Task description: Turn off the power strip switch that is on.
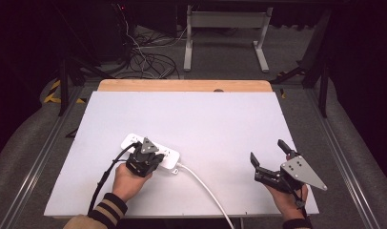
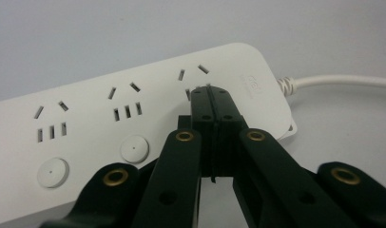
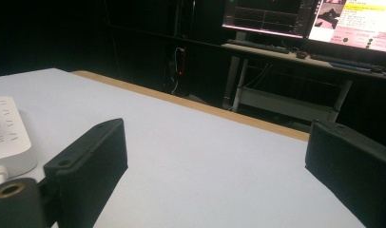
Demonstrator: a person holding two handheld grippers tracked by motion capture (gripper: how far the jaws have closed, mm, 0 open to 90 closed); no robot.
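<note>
Power strip (image 1: 151,151) is seen lower left of the high view, on the white table (image 1: 206,124). Left gripper (image 2: 211,97), fingers pressed together, is set against its right-hand socket area; pressing seems underway. Right gripper (image 1: 268,155) is held lower right, fingers spread, idle. White cord (image 1: 206,191) is trailed between them; nothing blocks.

I see a white power strip (image 1: 151,150) with a white cord (image 1: 203,187) on a pale grey-white table (image 1: 191,119) edged in light wood. Both grippers, left (image 1: 145,161) and right (image 1: 268,157), are black, with grey top plates. Sleeve cuff (image 1: 108,208): dark with tan stripes.
</note>
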